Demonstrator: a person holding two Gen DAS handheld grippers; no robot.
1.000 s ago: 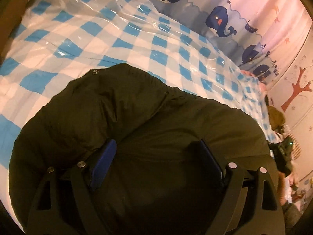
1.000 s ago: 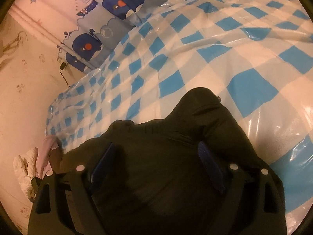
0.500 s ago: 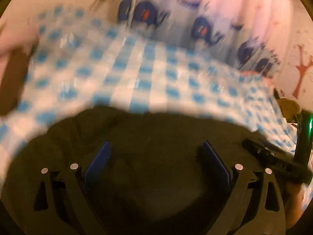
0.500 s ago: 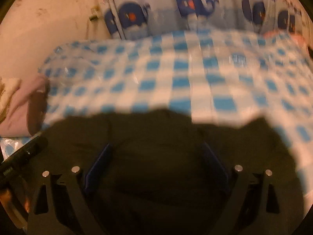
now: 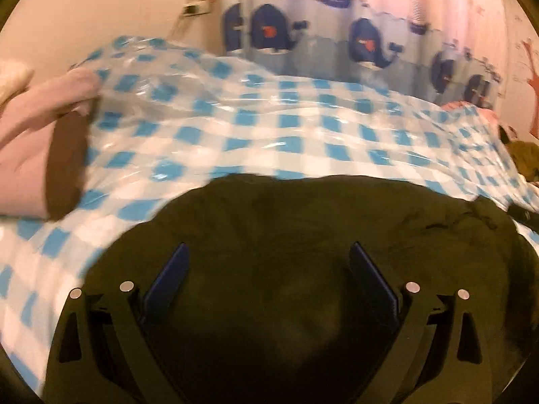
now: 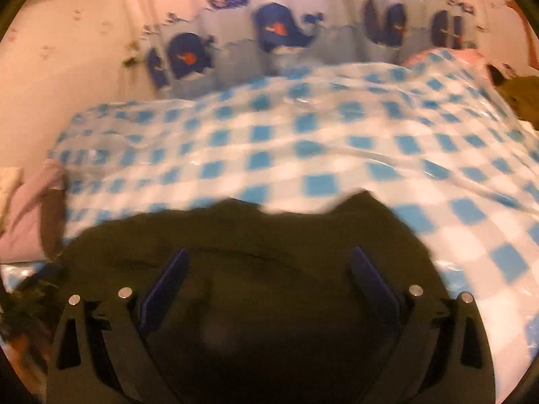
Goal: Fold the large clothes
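I have both the left gripper (image 5: 266,271) and right gripper (image 6: 267,274) spread wide, their jaws just opened and clamping nothing, above the dark garment (image 5: 303,235) at six o'clock on the checked bed (image 5: 286,124), apparently letting its fold settle.

No words, numbers, labels or brand marks can be read in either view. The curtain (image 5: 337,33) along the top of the frame bears only whale and boat pictures, blurred, without lettering.
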